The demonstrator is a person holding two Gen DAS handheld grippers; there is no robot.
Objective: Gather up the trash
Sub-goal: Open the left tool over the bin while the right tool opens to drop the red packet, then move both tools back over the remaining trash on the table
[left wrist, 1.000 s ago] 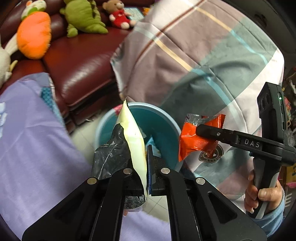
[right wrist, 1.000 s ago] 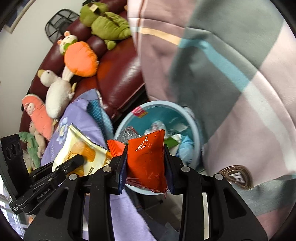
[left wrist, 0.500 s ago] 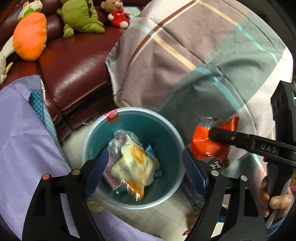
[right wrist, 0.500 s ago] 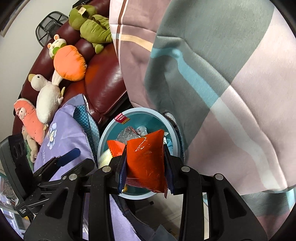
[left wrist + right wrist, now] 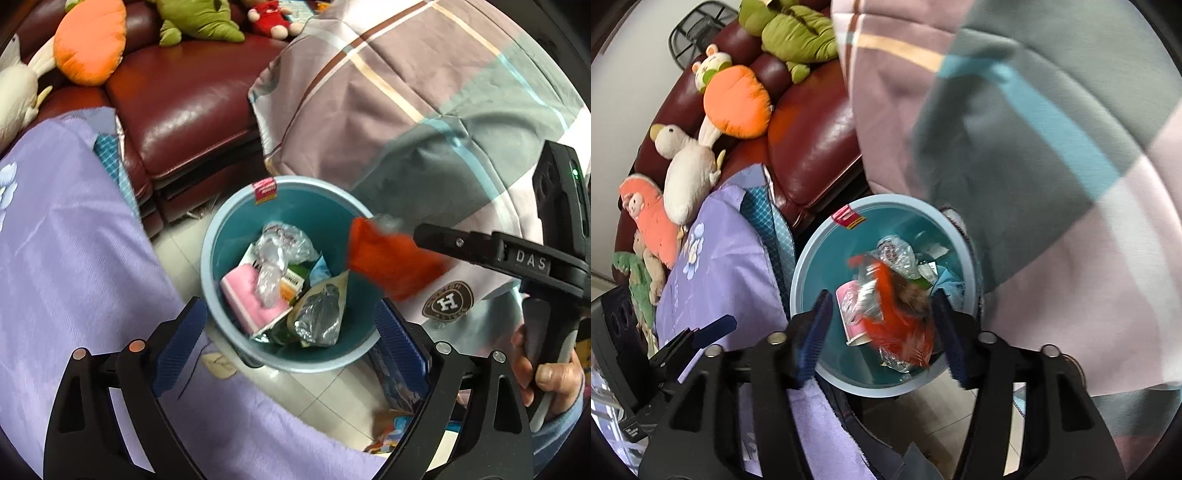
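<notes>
Both our left claw [image 5: 291, 332] and right claw [image 5: 881, 328] gape wide; the crinkly orange foil wrapper [image 5: 901, 317] blurs above the round teal plastic bin [image 5: 809, 258], and could catch the rim and spill onto the floor

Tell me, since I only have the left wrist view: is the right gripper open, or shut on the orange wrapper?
Observer: Open. The right wrist view shows the right gripper with its fingers spread wide above the blue bin.
Operator: Does the wrapper touch either pad?
Observer: It appears not. The orange wrapper is a blur in the gap between them, over the trash in the bin.
Operator: Anything on the sofa outside my frame?
Observer: A pink doll lies beside the white duck.
</notes>
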